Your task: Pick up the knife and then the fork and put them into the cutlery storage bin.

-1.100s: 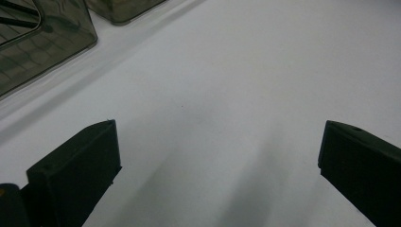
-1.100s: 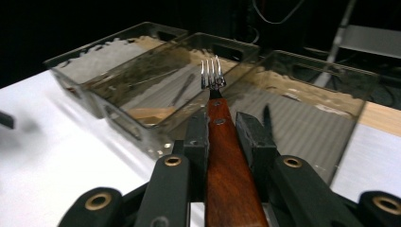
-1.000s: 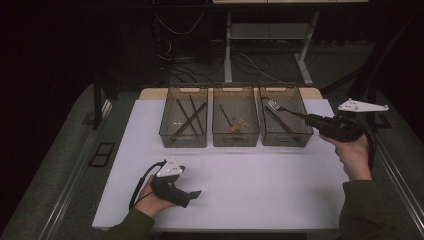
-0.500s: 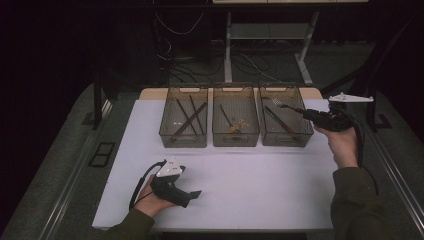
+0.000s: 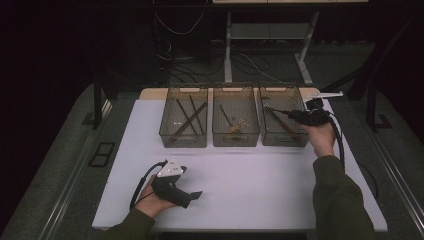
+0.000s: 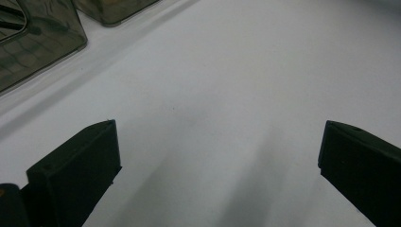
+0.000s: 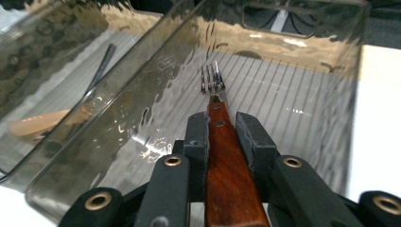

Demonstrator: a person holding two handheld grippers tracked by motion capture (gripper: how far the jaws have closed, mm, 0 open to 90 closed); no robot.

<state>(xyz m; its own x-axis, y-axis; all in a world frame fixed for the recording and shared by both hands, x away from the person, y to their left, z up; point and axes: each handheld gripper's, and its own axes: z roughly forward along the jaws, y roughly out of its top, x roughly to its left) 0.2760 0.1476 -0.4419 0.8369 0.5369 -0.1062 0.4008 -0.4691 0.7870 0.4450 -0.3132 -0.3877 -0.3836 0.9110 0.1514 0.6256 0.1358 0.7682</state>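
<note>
In the right gripper view, my right gripper (image 7: 222, 124) is shut on the wooden handle of a fork (image 7: 218, 142). The fork's metal tines (image 7: 212, 79) point into the right-hand clear bin (image 7: 302, 52). From the high view, the right gripper (image 5: 295, 116) reaches over that bin's (image 5: 285, 144) right side with the fork (image 5: 272, 109) tilted inward above a dark utensil lying inside. My left gripper (image 5: 194, 195) rests on the white table (image 5: 260, 190) near the front left. Its jaws stand wide open around nothing in the left gripper view (image 6: 217, 156).
Three clear bins stand in a row at the back of the table. The left bin (image 5: 183, 142) holds several dark sticks. The middle bin (image 5: 235, 141) holds a dark-handled utensil and a pale wooden piece (image 7: 38, 124). Dark floor and cables lie beyond the table.
My right gripper has moved left and lowered, bringing the fork down into the right bin; its grey plate has turned edge-on. The left gripper has stayed still.
</note>
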